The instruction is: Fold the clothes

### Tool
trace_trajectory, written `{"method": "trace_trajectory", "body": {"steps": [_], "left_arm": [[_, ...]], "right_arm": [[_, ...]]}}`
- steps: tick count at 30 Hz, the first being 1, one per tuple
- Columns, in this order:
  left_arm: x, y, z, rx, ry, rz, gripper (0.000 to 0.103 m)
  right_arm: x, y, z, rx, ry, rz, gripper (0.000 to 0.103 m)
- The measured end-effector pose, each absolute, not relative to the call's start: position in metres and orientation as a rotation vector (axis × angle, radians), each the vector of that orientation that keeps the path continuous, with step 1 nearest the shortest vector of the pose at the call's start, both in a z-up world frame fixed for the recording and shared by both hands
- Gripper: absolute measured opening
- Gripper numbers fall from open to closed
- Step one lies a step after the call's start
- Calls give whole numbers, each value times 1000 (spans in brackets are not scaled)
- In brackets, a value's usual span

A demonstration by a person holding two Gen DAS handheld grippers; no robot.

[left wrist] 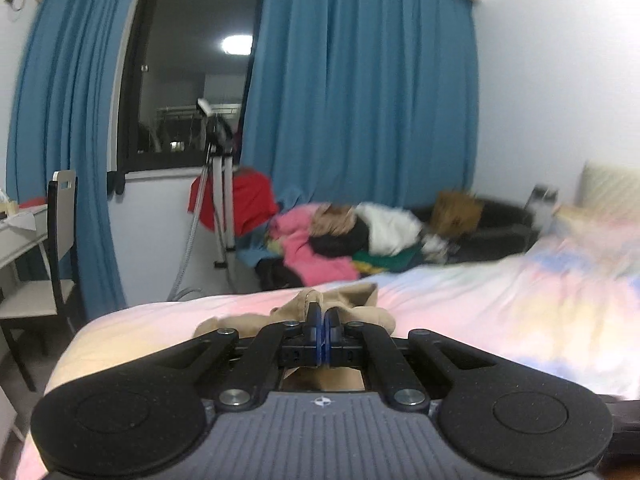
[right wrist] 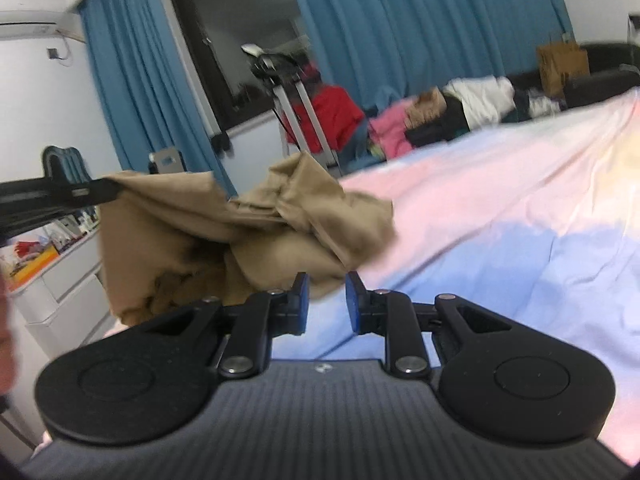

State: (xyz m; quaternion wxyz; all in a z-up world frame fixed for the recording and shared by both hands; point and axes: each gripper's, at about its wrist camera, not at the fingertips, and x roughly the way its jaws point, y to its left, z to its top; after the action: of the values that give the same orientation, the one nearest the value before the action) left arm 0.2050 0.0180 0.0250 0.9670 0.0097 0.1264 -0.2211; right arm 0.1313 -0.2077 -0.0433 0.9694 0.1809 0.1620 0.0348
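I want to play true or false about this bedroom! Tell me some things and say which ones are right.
1. The curtains are blue. True.
2. The left gripper is wide open. False: its jaws are shut.
3. The tan garment is neatly folded. False: it is crumpled.
4. A pile of clothes lies beyond the bed. True.
5. The right gripper is clamped on a red shirt. False: its jaws stand apart with nothing between them.

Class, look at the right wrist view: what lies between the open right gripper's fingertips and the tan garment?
Only bare bedsheet. In the right wrist view the right gripper is open just short of the tan garment, with nothing between its pads.
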Motion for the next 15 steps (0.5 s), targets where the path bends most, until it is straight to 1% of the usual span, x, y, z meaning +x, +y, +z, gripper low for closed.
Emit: {"method": "trace_trajectory", "body": {"steps": [3,7,12,15], "left_arm": [[147,39,37,-33,210,-463,1],[104,71,30,-110,229,-398,1],[107,100,1,-146,361,-280,2],[116,114,-8,-181,406,-227,2]], "right_arm": [[114,-203,-32,337,303,80,23],[95,-199,-25,335,338,105,23],[84,-184,-27,314,423,180,23],[85,-175,-32,311,497,203,24]]}}
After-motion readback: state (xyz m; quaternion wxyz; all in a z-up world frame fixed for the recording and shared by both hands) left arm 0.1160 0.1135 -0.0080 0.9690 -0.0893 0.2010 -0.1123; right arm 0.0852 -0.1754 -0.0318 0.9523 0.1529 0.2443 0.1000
